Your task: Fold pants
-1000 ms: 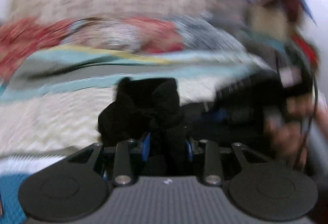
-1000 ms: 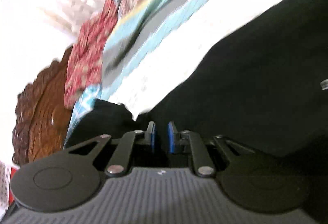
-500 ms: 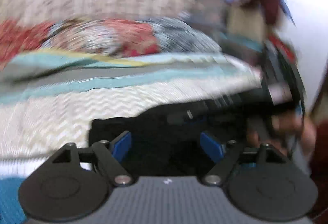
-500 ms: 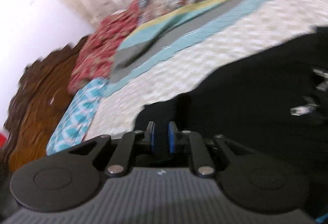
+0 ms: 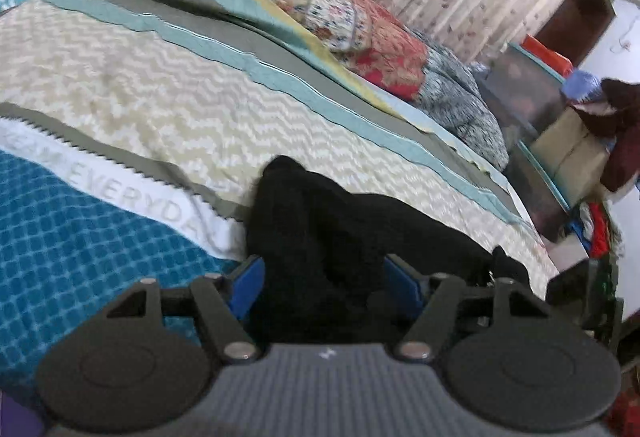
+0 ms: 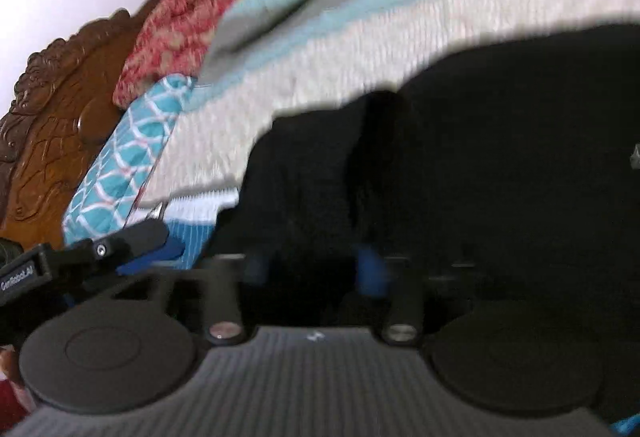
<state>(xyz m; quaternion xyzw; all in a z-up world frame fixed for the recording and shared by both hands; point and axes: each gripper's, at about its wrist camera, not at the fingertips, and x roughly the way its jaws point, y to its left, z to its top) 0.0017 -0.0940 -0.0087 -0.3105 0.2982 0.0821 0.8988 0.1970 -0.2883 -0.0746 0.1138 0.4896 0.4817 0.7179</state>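
Observation:
Black pants [image 5: 340,237] lie bunched on the bed's zigzag cover [image 5: 160,97]. My left gripper [image 5: 326,285] straddles the near end of the pile. Its blue pads stand well apart on either side of the cloth and its jaws are closing. In the right wrist view the pants [image 6: 500,157] fill the right half as a dark mass. My right gripper [image 6: 314,271] is low over them, blurred, its jaws opening with black cloth between the pads. One of my left gripper's fingers [image 6: 136,237] shows at the left of that view.
A folded grey and teal blanket [image 5: 240,17] and patterned red bedding [image 5: 352,25] lie further back on the bed. A teal pillow [image 6: 120,165] leans on the carved wooden headboard [image 6: 48,125]. Boxes and clothes [image 5: 568,141] are stacked past the foot of the bed.
The left gripper was shut on a bunch of black cloth, then let go and spread wide; the cloth now lies on the bed. Both views have rolled. The right pads have moved apart.

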